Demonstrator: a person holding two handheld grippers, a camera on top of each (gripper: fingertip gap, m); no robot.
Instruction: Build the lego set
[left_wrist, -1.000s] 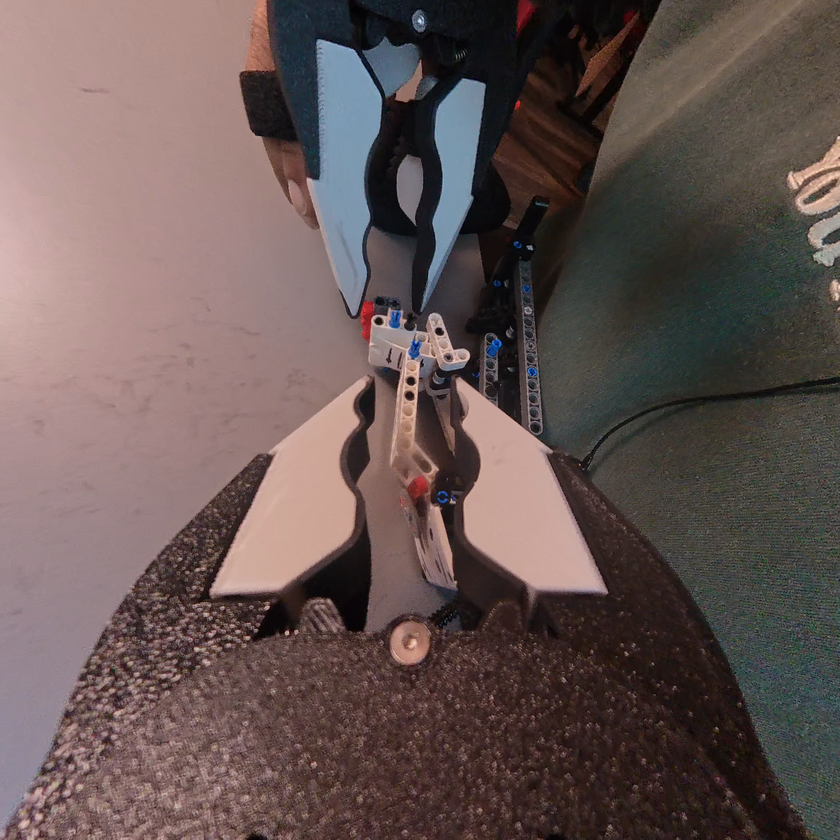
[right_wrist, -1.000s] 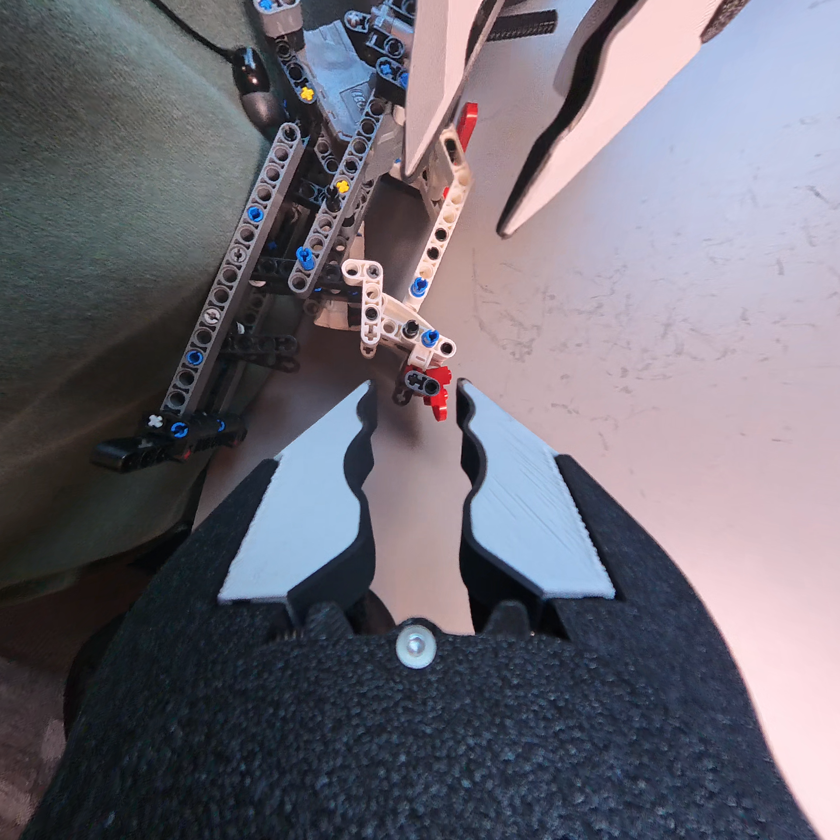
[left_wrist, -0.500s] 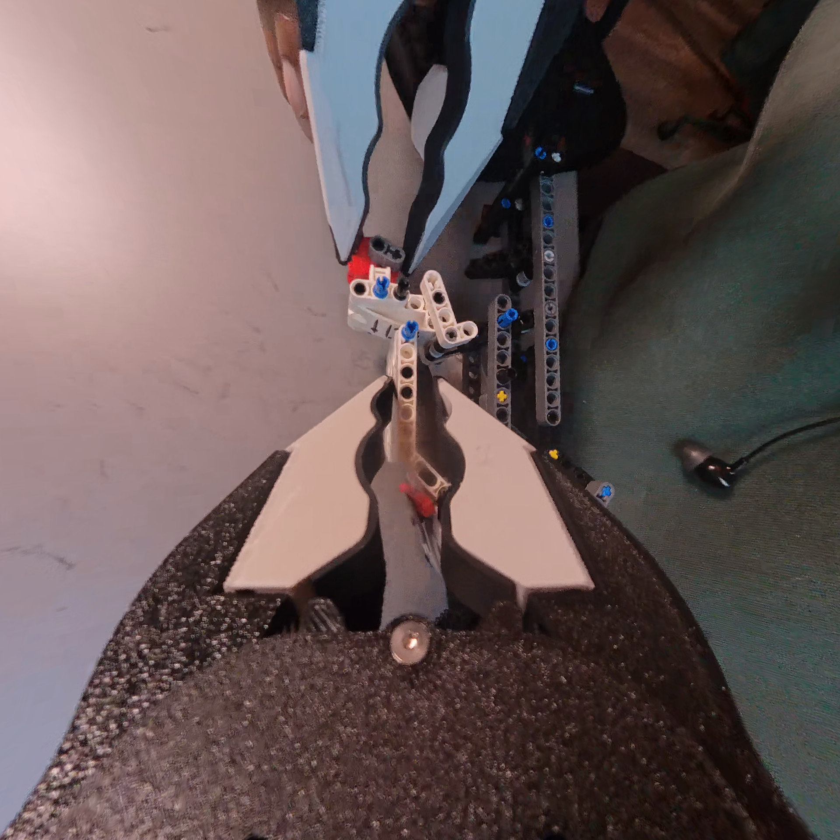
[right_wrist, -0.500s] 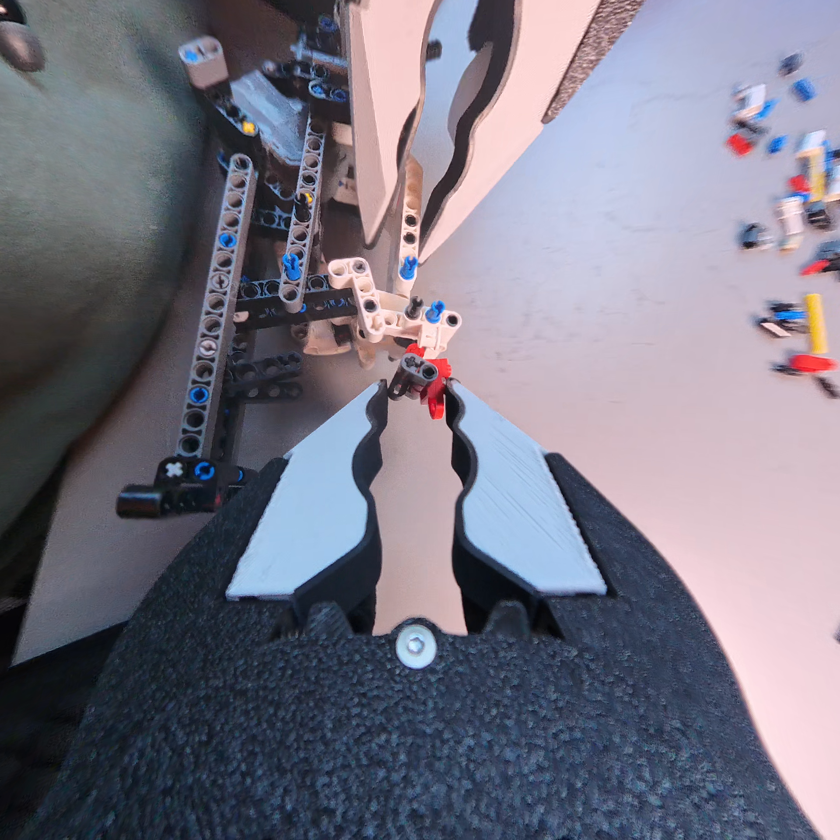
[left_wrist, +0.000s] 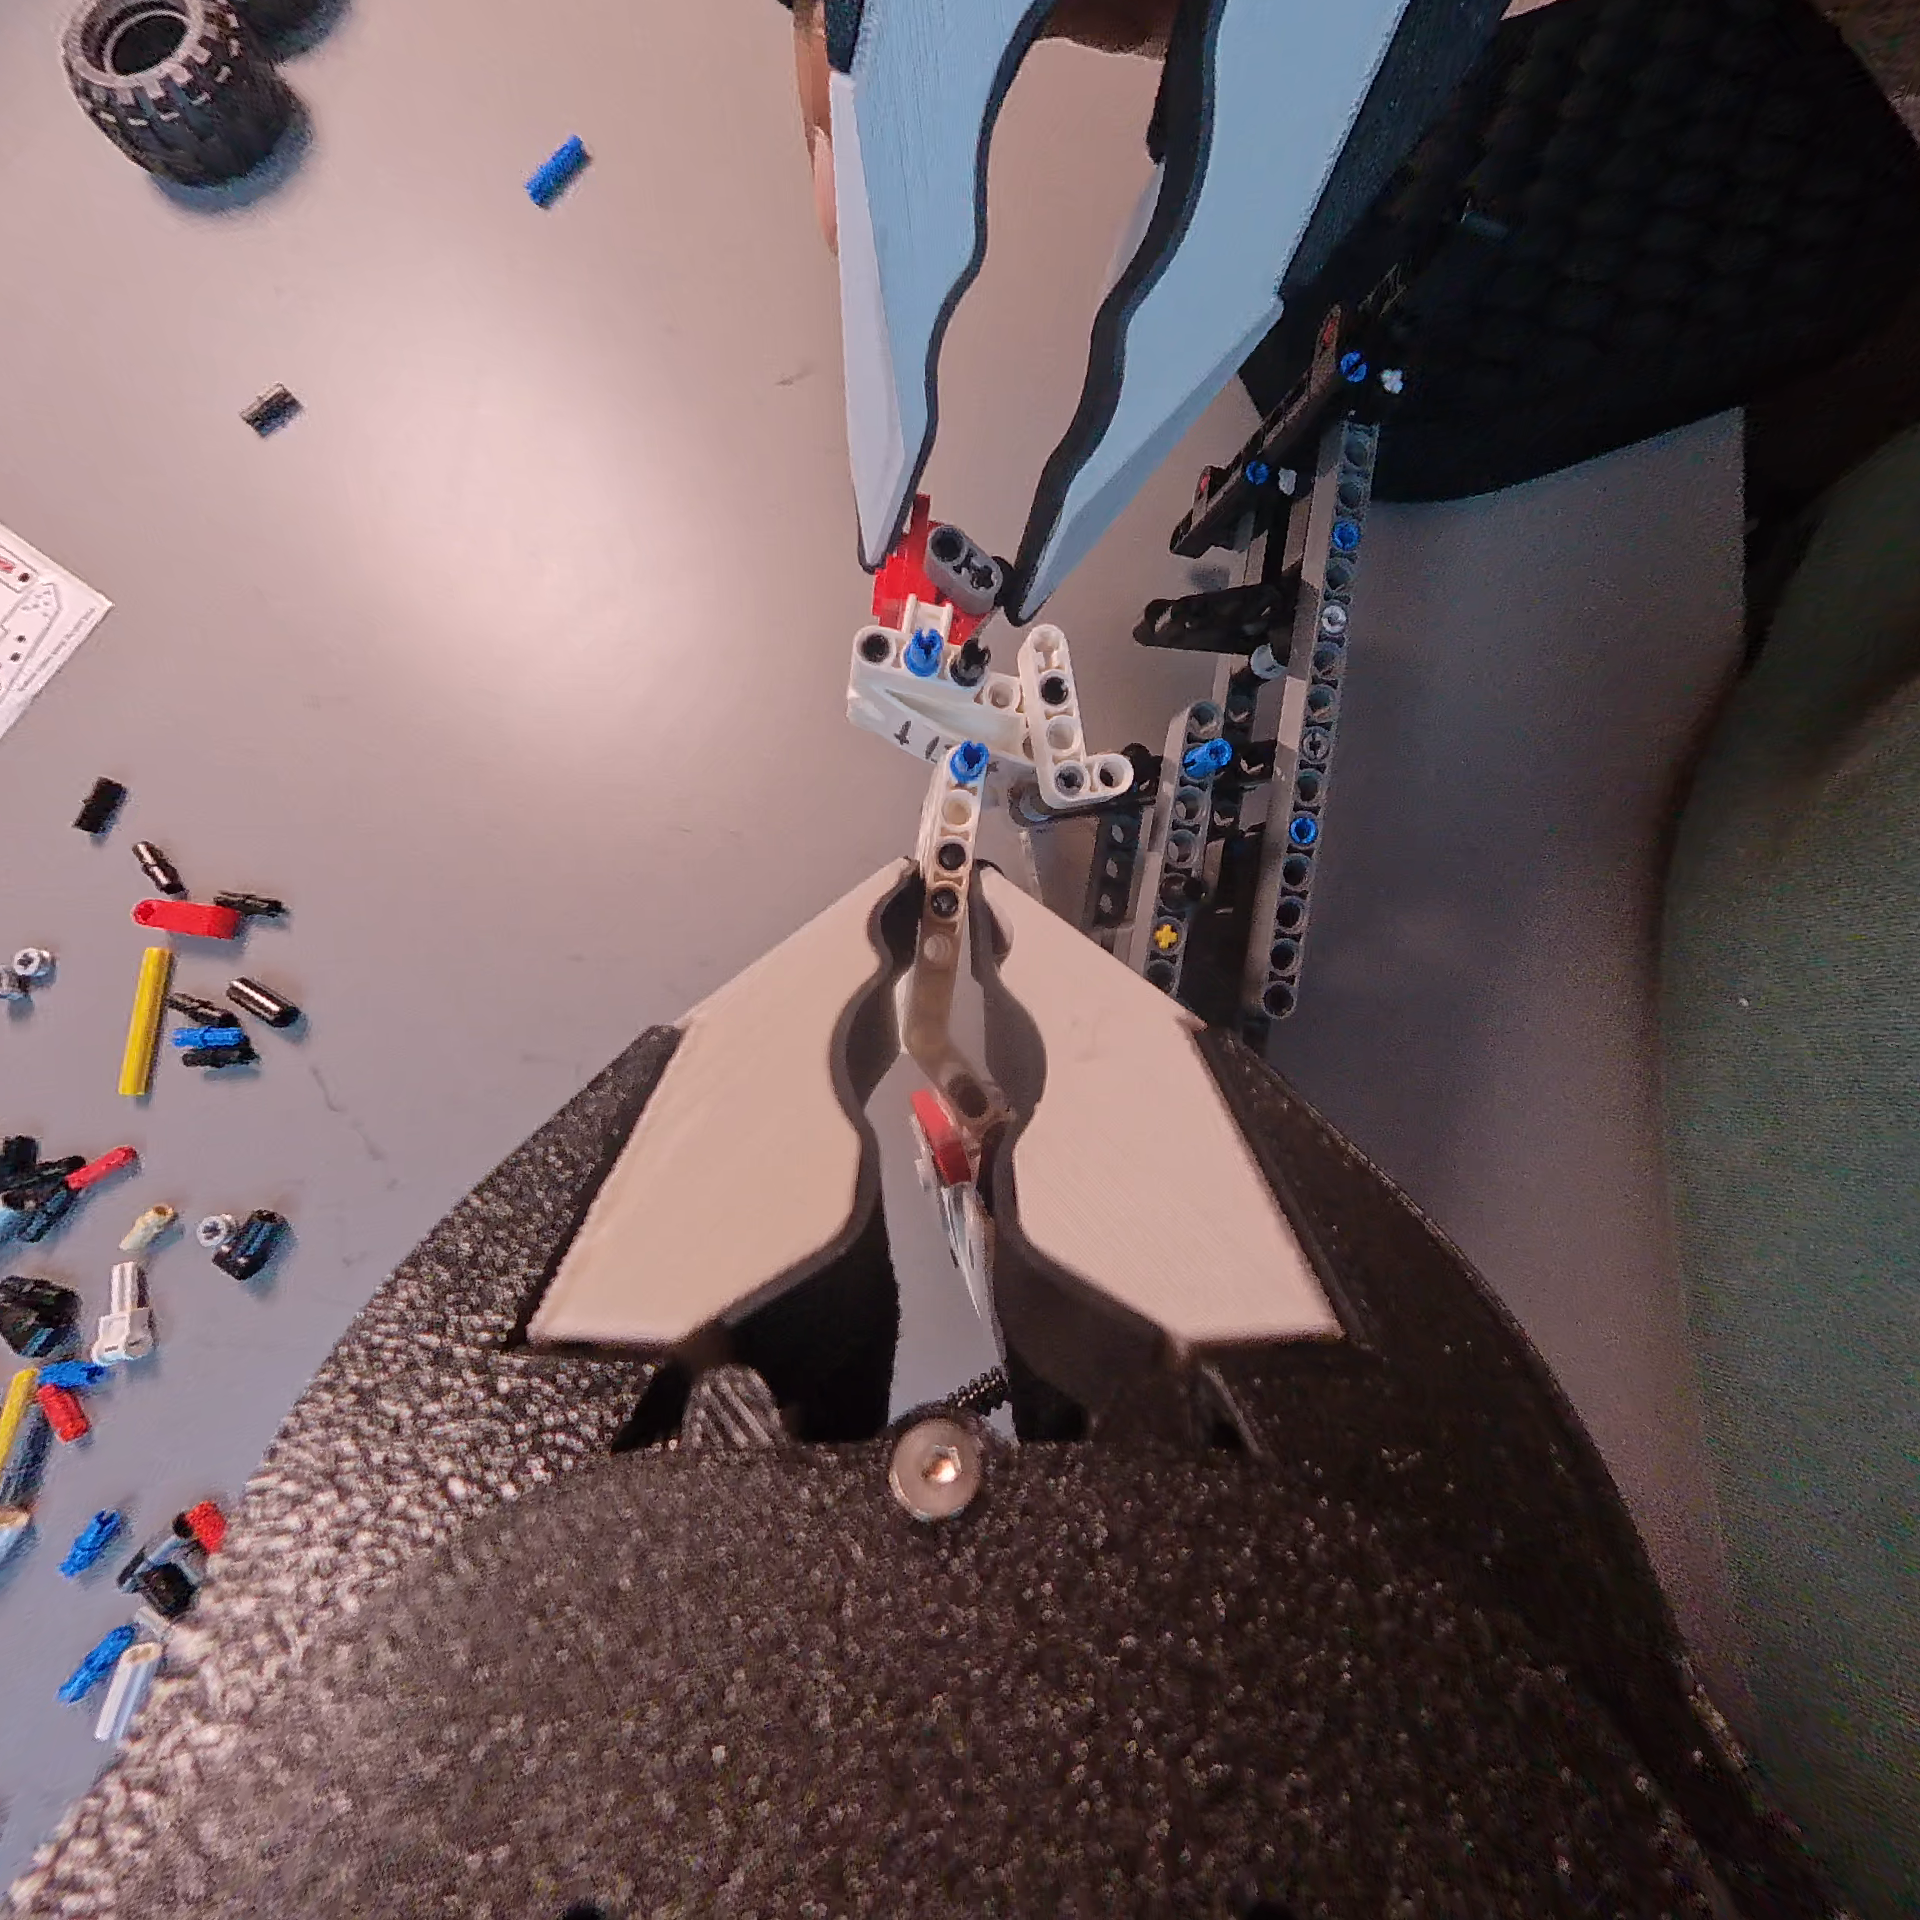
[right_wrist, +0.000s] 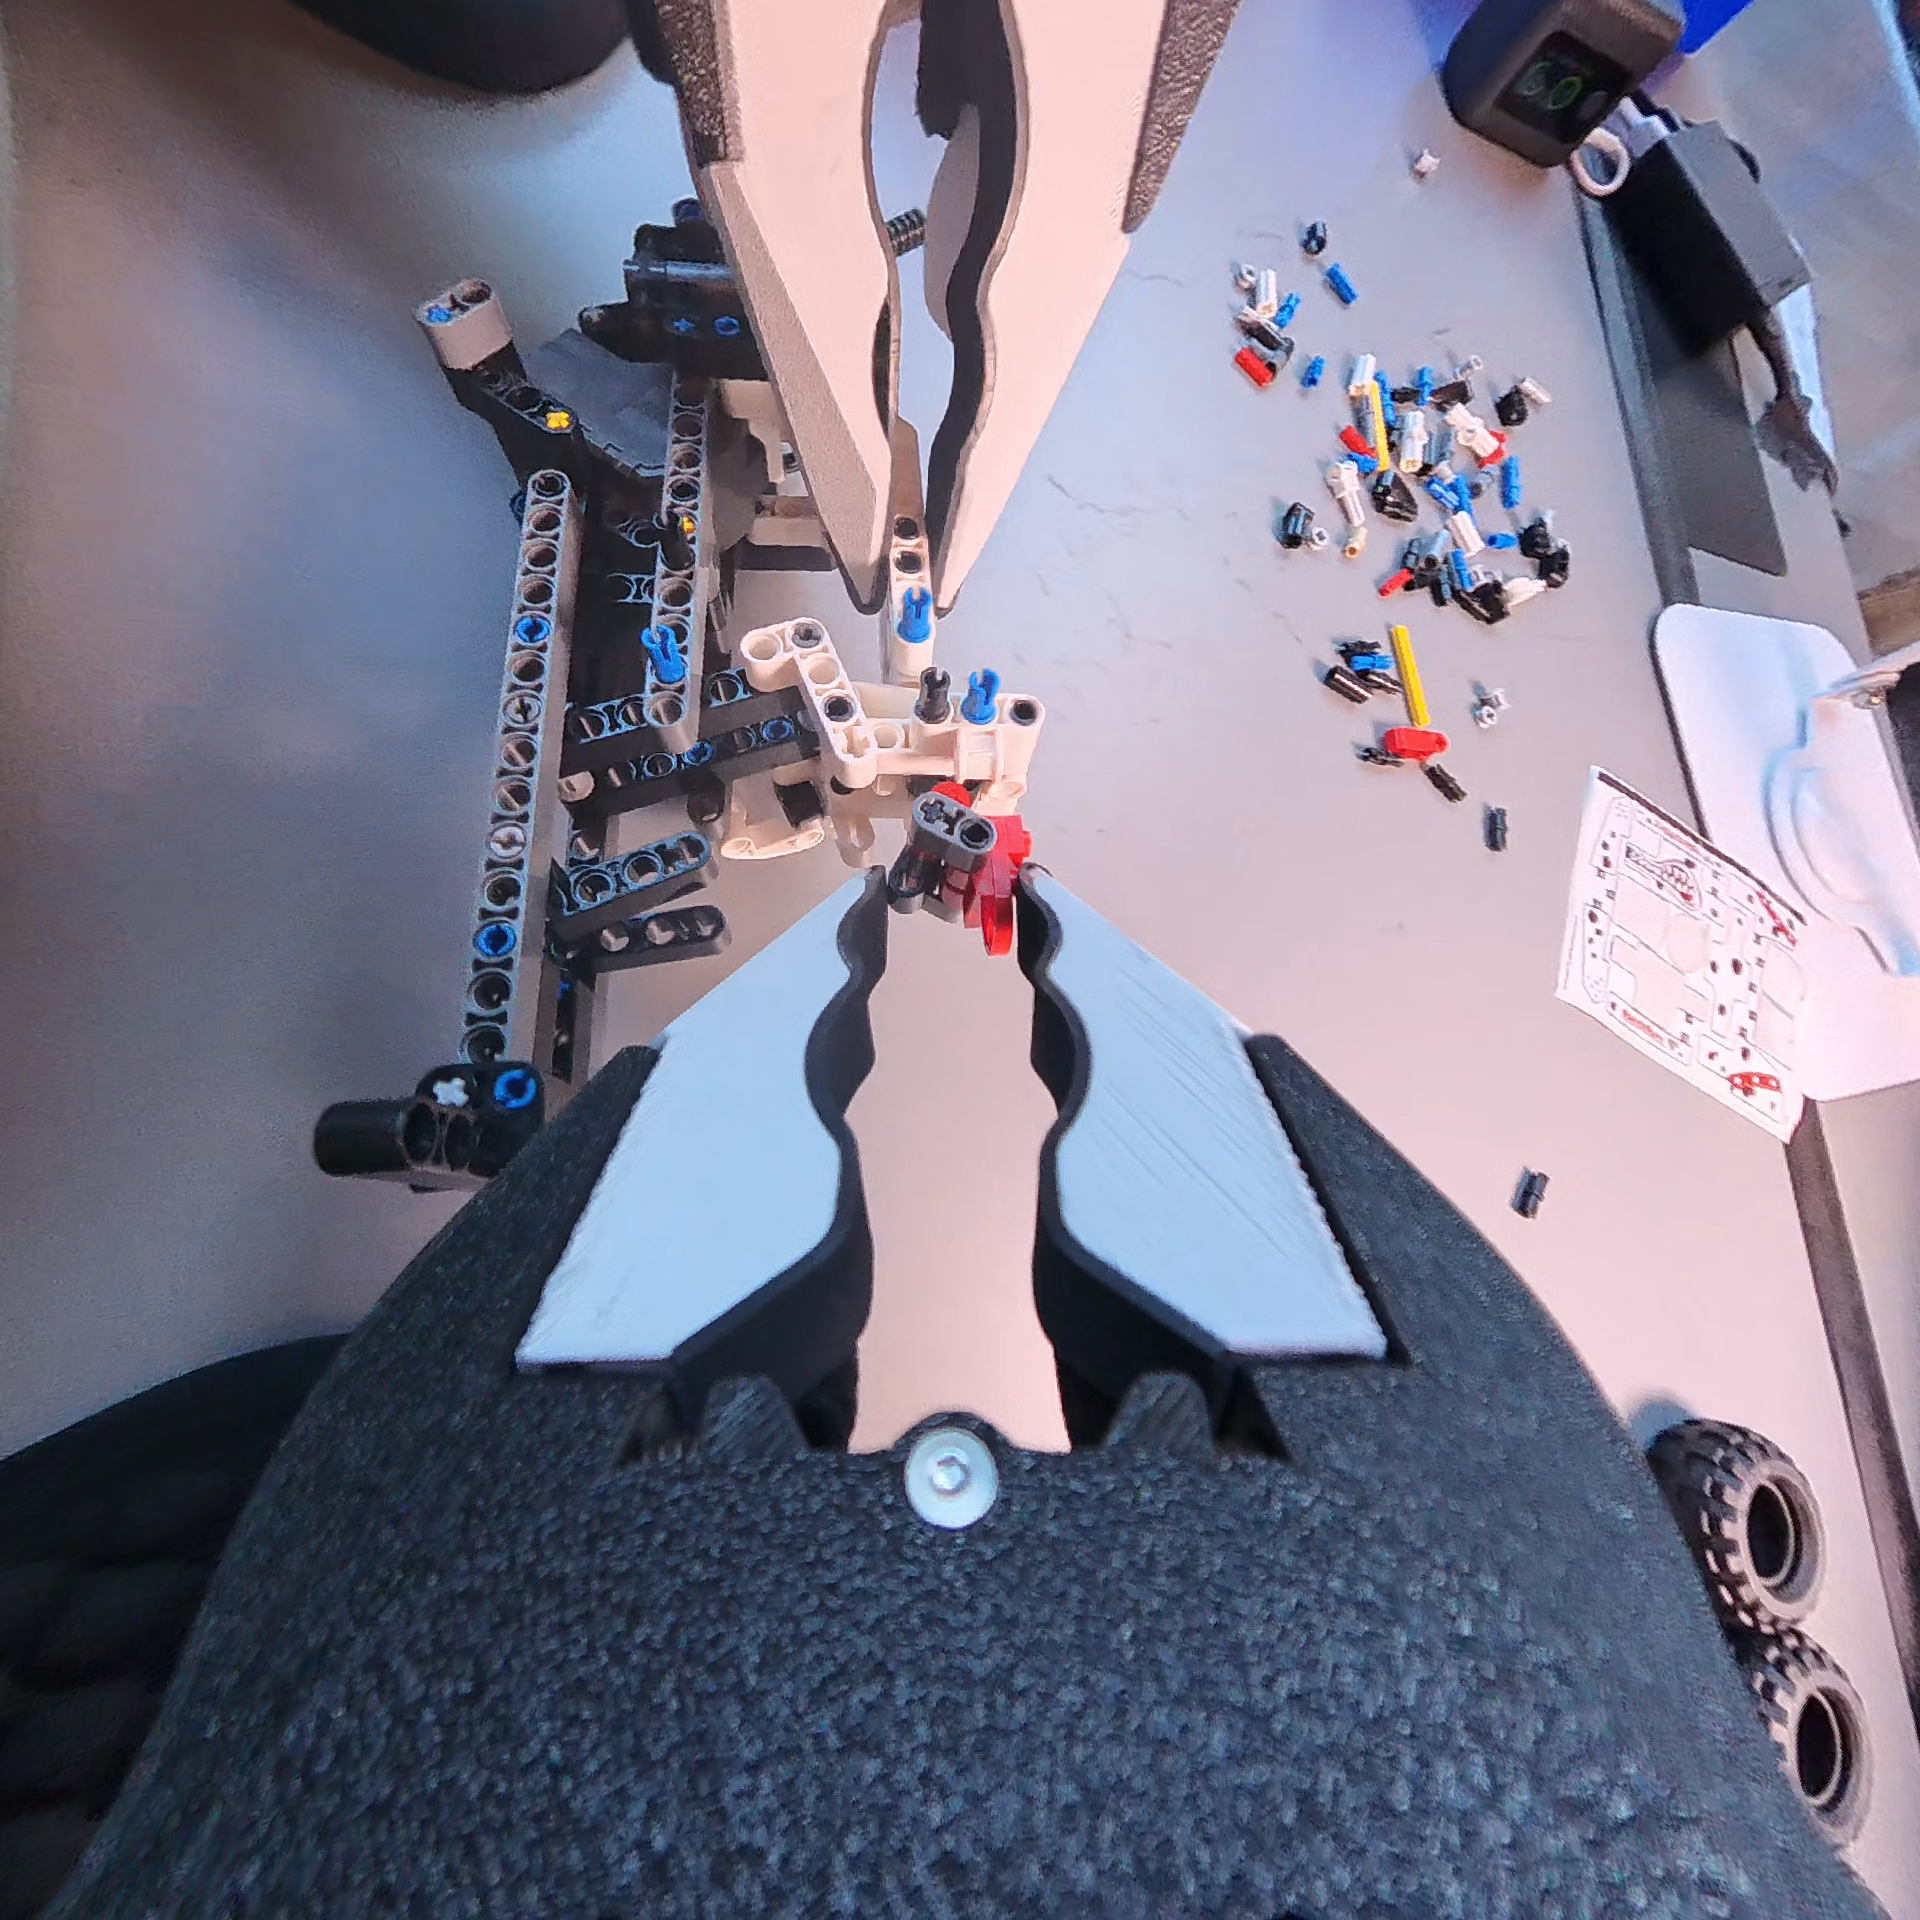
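The partly built Lego frame of long grey and black beams (left_wrist: 1309, 727) lies on the grey table and also shows in the right wrist view (right_wrist: 525, 727). A white block cluster (left_wrist: 935, 696) sticks out from its side (right_wrist: 883, 727). My left gripper (left_wrist: 948, 878) is shut on a thin white beam (left_wrist: 954, 831) that runs to the cluster; it shows from above in the right wrist view (right_wrist: 906, 605). My right gripper (right_wrist: 951, 883) is shut on a red and grey connector piece (right_wrist: 961, 842) at the cluster's end, seen too in the left wrist view (left_wrist: 940, 582).
Loose small pieces lie scattered on the table (left_wrist: 177, 997) (right_wrist: 1423, 468). Black tyres sit at the edges (left_wrist: 171, 88) (right_wrist: 1756, 1527). A sticker sheet (right_wrist: 1683, 956), a white plastic tray (right_wrist: 1766, 727) and a black device (right_wrist: 1558, 73) are at the right. Green cloth (left_wrist: 1787, 935) lies beside the frame. The grippers' ends are close to 6 centimetres from one another.
My right gripper has moved in and closed around the red and grey connector. My left gripper's jaws have narrowed onto the white beam. Both views have swung toward the loose pieces.
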